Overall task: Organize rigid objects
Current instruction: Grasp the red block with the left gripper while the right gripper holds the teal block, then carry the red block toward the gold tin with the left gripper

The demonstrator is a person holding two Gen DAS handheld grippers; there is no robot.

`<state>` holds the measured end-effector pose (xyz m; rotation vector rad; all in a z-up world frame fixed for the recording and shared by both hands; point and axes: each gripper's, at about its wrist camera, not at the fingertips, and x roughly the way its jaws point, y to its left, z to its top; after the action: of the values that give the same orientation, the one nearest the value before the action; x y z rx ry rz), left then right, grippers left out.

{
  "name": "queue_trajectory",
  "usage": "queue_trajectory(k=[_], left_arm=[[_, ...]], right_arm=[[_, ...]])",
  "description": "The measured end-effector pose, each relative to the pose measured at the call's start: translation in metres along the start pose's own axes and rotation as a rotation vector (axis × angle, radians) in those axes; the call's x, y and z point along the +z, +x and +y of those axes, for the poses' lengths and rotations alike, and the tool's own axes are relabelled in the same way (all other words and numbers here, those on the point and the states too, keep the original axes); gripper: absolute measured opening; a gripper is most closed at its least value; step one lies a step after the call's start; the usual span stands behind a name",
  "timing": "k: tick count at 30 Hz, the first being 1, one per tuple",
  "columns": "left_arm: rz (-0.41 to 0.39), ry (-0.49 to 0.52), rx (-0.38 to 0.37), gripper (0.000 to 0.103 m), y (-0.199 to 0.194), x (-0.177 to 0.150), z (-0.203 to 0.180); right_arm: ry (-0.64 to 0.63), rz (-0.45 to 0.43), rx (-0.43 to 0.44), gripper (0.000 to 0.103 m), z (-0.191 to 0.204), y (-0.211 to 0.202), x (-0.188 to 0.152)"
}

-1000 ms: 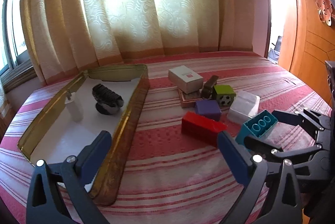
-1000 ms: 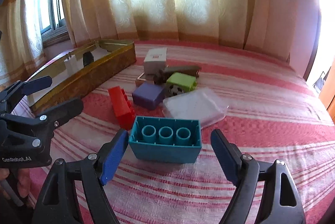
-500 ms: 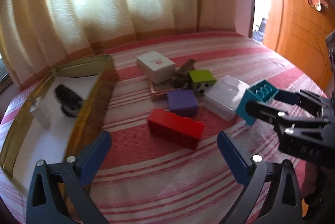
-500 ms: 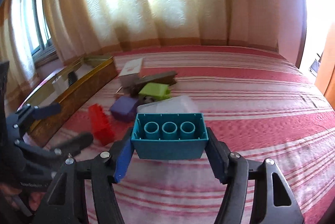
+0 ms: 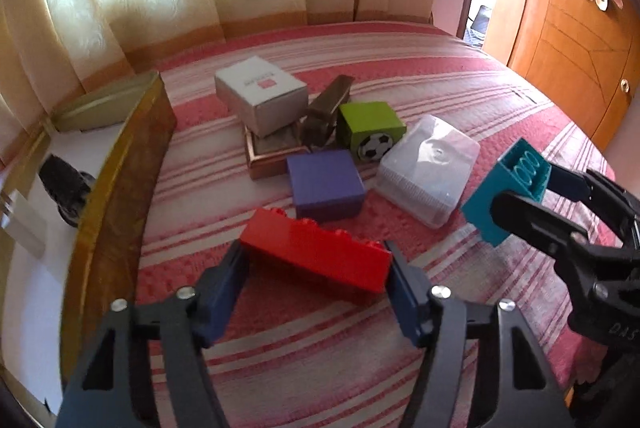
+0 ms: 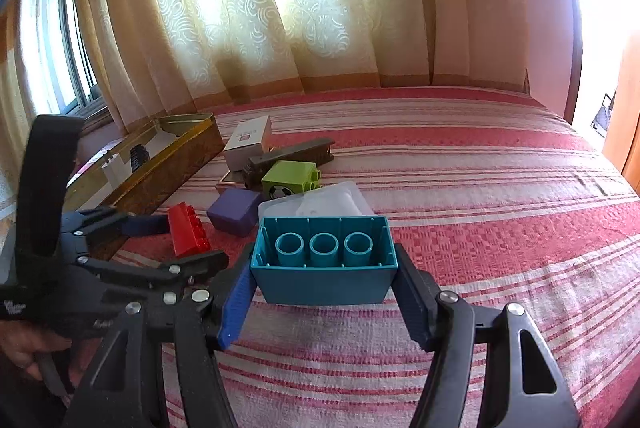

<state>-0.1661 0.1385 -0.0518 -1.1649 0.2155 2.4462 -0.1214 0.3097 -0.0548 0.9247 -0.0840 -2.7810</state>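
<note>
Teal brick [image 6: 324, 264] sat clamped in right gripper [image 6: 323, 302], lifted clear for carrying (probably trayward). Left gripper [image 5: 316, 292] bracketed red brick [image 5: 316, 260] endwise; contact unclear.

The right gripper [image 6: 324, 288] clamps a teal toy brick [image 6: 324, 264], hollow underside up, above the striped bedspread [image 6: 500, 228]. The left gripper [image 6: 188, 228] brackets the red brick [image 6: 187, 234].
</note>
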Motion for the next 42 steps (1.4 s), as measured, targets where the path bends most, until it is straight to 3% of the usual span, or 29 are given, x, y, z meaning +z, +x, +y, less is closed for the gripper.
queue_trajectory(k=[8,18,28,31,42], left_arm=[[-0.062,-0.024,-0.003,0.066,-0.011,-0.003,0.003],[-0.190,-0.002,0.080,0.066,-0.029,-0.007,-0.002],[-0.260,-0.014,0.113,0.066,-0.039,-0.012,0.001],[-0.289,-0.020,0.129,0.066,-0.043,-0.013,0.002],[-0.359,-0.053,0.158,0.066,-0.054,-0.020,0.006]], right_arm=[[-0.004,-0.039,-0.009,0.066,0.001,-0.008,-0.001],[-0.017,-0.090,-0.015,0.066,0.005,-0.017,-0.002],[-0.015,-0.147,0.048,0.066,0.012,-0.028,0.007],[-0.040,-0.191,0.029,0.066,0.018,-0.030,0.013],[-0.025,-0.224,0.016,0.066,0.017,-0.017,0.022]])
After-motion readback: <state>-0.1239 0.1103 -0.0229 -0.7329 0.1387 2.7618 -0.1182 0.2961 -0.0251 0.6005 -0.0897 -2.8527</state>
